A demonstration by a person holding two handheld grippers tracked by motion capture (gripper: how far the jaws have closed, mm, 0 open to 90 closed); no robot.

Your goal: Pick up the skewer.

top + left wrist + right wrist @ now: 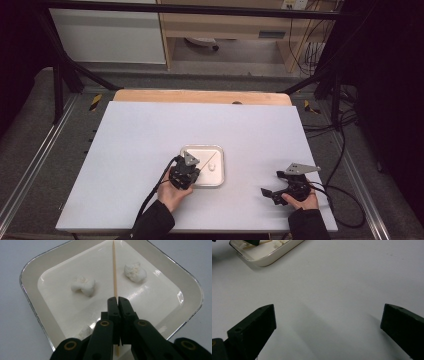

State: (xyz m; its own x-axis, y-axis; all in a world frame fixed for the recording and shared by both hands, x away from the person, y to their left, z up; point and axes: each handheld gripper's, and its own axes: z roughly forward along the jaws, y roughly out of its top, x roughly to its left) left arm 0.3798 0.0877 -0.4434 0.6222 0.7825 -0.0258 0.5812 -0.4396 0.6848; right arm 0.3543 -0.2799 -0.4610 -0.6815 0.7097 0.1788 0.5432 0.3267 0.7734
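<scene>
A white square tray (221, 172) (30, 302) sits on the table just in front of me. In it lie a thin wooden skewer (114, 270) (209, 160) and three white marshmallow pieces: one left (83, 285), one right (135, 272) and one near the jaws (85, 332). My left gripper (117, 300) (196, 171) reaches into the tray from its near side and is shut on the near end of the skewer, which points away toward the far corner. My right gripper (328, 315) (274, 184) rests over bare table to the right of the tray, open, with nothing between its jaws.
The white table top (150, 130) spreads wide around the tray, and a wooden strip (200, 96) runs along its far edge. Black frame bars (60, 80) stand at the far corners. The tray's corner (269, 260) lies at the upper left of the right gripper view.
</scene>
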